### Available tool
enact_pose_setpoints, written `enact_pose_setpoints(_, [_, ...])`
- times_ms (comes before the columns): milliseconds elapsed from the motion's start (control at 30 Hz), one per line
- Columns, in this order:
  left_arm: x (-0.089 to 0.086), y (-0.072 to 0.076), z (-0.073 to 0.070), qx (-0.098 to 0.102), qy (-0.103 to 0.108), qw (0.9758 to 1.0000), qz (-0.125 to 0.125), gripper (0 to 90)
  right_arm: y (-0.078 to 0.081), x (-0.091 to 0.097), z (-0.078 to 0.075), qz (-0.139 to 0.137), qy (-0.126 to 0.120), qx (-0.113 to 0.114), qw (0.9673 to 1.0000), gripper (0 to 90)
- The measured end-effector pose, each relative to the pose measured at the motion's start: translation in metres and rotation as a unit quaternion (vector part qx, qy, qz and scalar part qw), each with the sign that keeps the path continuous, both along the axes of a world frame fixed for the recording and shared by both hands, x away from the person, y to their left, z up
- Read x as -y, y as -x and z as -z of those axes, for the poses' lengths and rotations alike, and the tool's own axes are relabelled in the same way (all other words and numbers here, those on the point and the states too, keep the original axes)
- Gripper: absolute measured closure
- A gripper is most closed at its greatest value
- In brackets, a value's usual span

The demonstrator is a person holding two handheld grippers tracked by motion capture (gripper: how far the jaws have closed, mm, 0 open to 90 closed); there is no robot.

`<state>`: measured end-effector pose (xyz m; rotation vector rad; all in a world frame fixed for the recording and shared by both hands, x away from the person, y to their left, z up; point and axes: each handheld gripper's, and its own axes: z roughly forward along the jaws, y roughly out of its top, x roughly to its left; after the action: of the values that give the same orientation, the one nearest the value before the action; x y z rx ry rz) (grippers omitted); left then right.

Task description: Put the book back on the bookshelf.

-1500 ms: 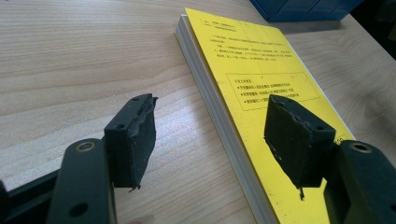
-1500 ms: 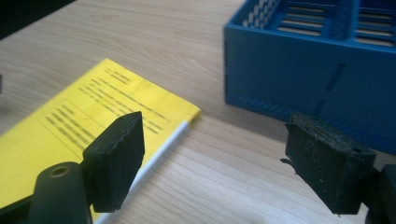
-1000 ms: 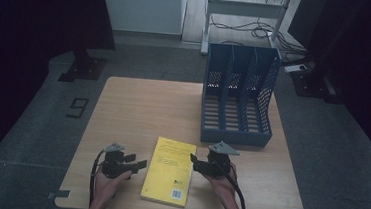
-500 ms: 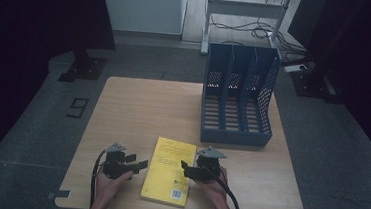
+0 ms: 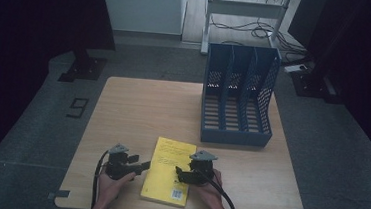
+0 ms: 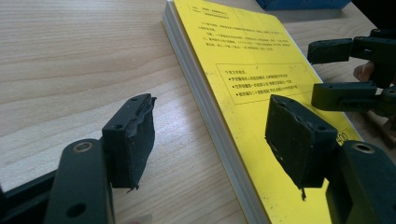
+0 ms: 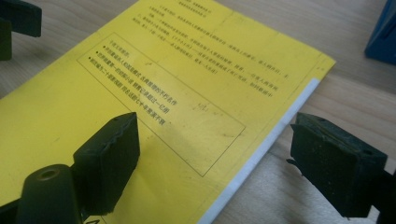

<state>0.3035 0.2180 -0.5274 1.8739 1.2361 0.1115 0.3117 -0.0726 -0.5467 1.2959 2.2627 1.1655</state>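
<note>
Yellow book (image 5: 167,170) lay flat near the desk's (image 5: 138,106) front edge, between both tools. The right tool (image 5: 182,175), jaws just widened and straddling its edge, was being set; closing was judged next. The left tool (image 5: 142,168) stood spread, empty.

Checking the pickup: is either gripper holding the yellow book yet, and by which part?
Nothing is held. Both the left gripper and right gripper stand open, astride opposite long edges of the yellow book.
</note>
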Motion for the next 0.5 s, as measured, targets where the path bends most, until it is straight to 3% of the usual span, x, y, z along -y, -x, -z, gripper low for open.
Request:
enact_pose_setpoints(267, [0.002, 0.000, 0.002, -0.003, 0.000, 1.0000, 0.002, 32.8, 0.002, -0.003, 0.001, -0.003, -0.002, 0.002, 1.0000, 15.3])
enact_pose_setpoints(500, [0.015, 0.000, 0.007, -0.005, -0.010, 0.9998, 0.017, 32.7, 0.003, -0.003, 0.002, -0.001, -0.002, 0.002, 1.0000, 16.0])
